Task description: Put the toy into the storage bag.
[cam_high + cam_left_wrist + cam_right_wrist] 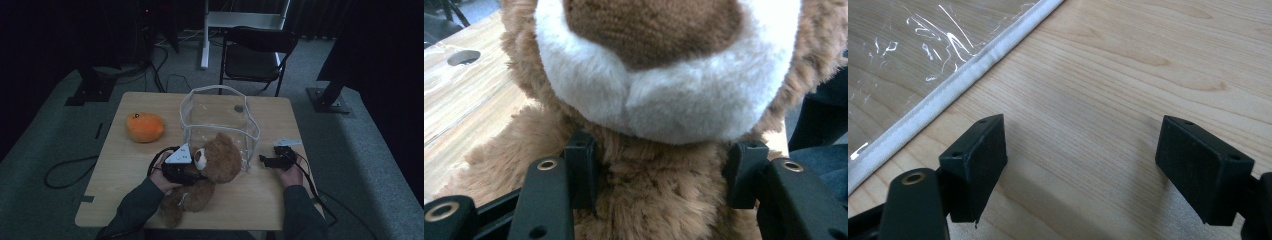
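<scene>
High view, near edge: your left gripper [192, 172] sits close to the table's [260, 197] front edge, with the teddy bear's [215, 167] legs reaching almost to that edge.
Left gripper view, grip: your jaws stand partly closed on the bear's neck, one pad sunk into the brown fur on each side, just under the white muzzle [669, 95].
Teddy bear, place: it lies near the front middle of the table, head toward the clear bag [220, 117] and touching its front wall.
Teddy bear, look: brown plush, white muzzle with a darker brown nose patch, fur long and matted at the chest.
Right gripper view, state: your right gripper [1080, 165] stands wide open with nothing between the pads, low over bare wood.
Right gripper, place: it is near the table's right edge, just beside the bag's white-trimmed corner [963, 75], well apart from the bear.
Open room, right: bare wood runs between the bag and the right edge around your right hand [290, 175].
Open room, left: a wide bare stretch lies left of the bear, up to the orange plush toy [144, 127].
Clear bag: it stands upright at mid-table, mouth open upward, white trim along the rim.
Far edge: a small round hole [238, 108] in the tabletop shows behind the bag; a folding chair [255, 52] stands on the floor beyond.
</scene>
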Motion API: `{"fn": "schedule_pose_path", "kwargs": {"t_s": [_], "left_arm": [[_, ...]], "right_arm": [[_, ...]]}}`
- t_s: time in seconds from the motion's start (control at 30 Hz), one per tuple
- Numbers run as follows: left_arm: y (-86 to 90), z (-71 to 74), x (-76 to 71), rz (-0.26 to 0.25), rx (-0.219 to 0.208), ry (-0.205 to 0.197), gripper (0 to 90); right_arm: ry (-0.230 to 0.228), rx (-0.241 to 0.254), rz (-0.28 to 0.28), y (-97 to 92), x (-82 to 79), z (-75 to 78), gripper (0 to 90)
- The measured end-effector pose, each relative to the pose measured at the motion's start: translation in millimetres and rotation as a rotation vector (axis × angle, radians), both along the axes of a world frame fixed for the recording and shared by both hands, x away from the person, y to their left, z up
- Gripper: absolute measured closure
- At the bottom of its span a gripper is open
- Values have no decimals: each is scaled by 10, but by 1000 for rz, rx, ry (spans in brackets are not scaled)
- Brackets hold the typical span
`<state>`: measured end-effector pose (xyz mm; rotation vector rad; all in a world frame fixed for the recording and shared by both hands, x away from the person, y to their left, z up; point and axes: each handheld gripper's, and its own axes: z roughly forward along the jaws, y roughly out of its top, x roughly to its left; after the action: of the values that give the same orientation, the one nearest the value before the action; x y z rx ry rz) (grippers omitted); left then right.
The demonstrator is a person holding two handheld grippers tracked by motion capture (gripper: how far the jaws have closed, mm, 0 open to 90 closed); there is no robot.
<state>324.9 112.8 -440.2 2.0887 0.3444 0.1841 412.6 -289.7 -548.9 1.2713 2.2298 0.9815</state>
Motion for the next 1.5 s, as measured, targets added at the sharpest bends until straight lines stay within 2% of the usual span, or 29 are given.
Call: {"fn": "schedule_pose_path", "kwargs": {"t_s": [0.13, 0.33, 0.6, 1.5], "left_arm": [[24, 38, -1, -4, -14, -3, 458], [82, 103, 12, 5, -71, 3, 459], [152, 166, 14, 23, -121, 4, 464], [357, 315, -56, 39, -226, 10, 466]], "right_arm": [[1, 1, -1, 0, 0, 0, 196], [2, 1, -2, 1, -1, 1, 196], [2, 2, -2, 1, -1, 1, 197], [1, 0, 0, 0, 0, 1, 197]]}}
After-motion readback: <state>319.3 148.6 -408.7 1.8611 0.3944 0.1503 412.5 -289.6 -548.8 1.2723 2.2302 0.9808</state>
